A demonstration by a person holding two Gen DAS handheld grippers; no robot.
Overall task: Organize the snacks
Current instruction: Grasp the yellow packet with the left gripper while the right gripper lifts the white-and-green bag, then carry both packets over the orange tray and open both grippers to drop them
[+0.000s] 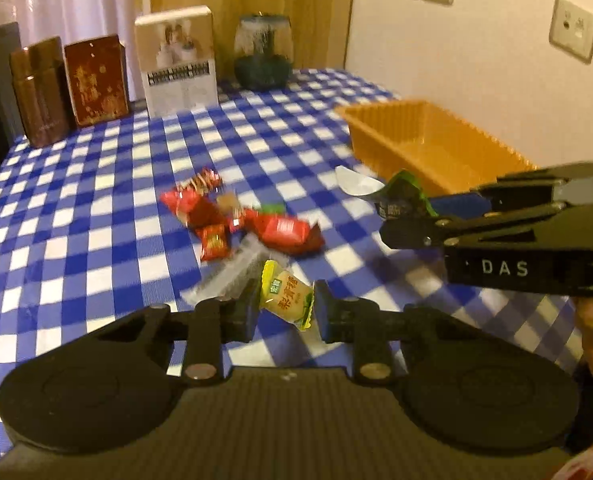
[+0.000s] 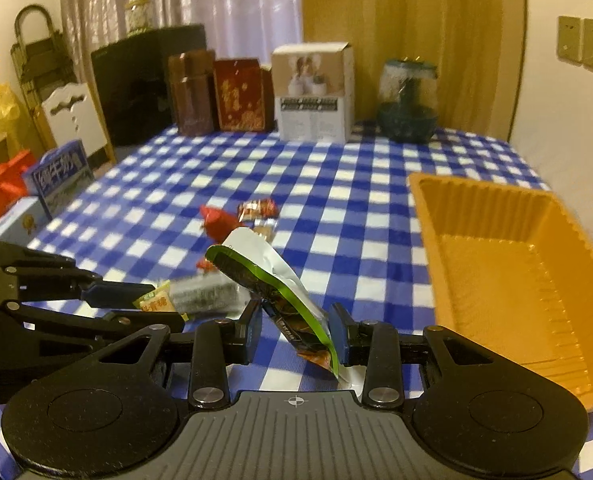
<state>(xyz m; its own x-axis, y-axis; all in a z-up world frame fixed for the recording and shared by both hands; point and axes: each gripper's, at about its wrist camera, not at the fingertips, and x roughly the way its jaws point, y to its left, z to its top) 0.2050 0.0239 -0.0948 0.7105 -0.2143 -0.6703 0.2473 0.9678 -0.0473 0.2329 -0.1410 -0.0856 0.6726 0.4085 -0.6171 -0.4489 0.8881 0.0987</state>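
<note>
both grippers carry a snack above the checked tablecloth: left gripper pinching a yellow candy, right gripper pinching a green-edged packet. carry both level over the orange tray, then let go low.

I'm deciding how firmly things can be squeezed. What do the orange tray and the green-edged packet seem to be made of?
The orange tray looks like thin moulded plastic, slightly glossy: its walls are ribbed and its rim is scalloped. The green-edged packet, held in the right tool, seems to be foil-lined plastic film: a silvery inside shows at its open end, and it creases softly.
</note>
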